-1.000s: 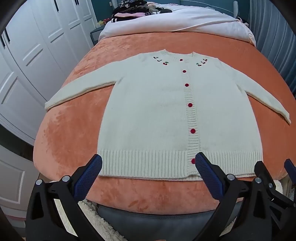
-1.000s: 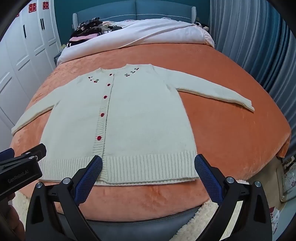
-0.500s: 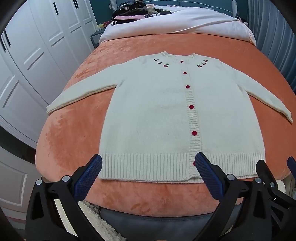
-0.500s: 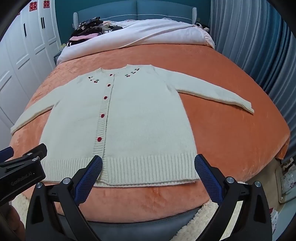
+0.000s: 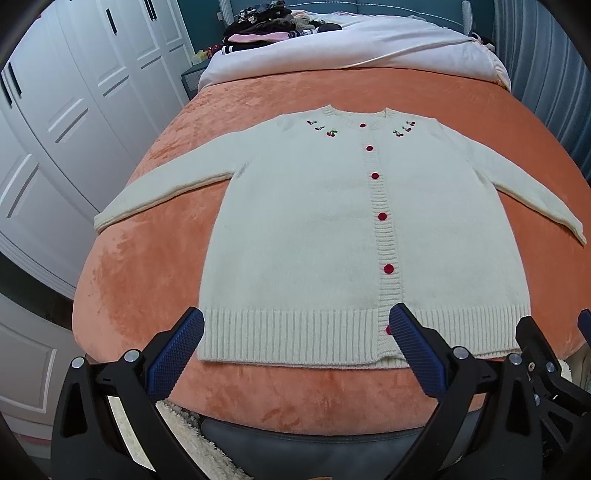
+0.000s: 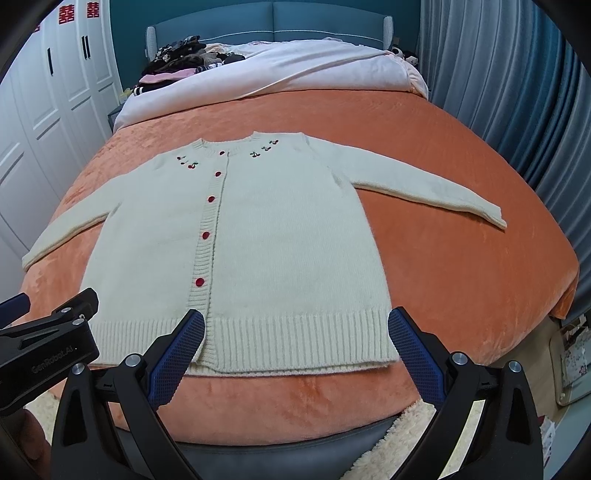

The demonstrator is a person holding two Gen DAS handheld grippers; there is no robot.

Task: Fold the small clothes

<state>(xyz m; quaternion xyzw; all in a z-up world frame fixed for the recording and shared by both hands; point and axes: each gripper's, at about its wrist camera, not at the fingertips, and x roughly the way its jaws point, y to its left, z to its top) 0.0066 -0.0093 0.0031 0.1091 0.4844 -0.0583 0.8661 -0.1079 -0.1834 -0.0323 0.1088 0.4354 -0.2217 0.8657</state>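
A cream knitted cardigan [image 5: 314, 236] [image 6: 280, 240] with red buttons and small cherry embroidery lies flat and face up on the orange bedspread [image 5: 140, 288], both sleeves spread outward. Its ribbed hem runs along the near edge of the bed. My left gripper [image 5: 295, 332] hovers open above the hem's left half, nothing between its blue pads. Over the hem's right half, my right gripper [image 6: 295, 332] also stands open and empty. The left gripper's black body [image 6: 44, 347] shows at the left edge of the right wrist view.
A white duvet [image 5: 351, 48] and a pile of dark clothes [image 5: 266, 26] lie at the head of the bed. White wardrobe doors [image 5: 55, 110] stand on the left, blue curtains [image 6: 517, 92] on the right. A fluffy cream rug [image 6: 406, 435] lies below the bed's foot.
Both grippers have drifted slightly back and up from the bed, so the cardigan sits a little lower in each view. Neither has touched the cloth.
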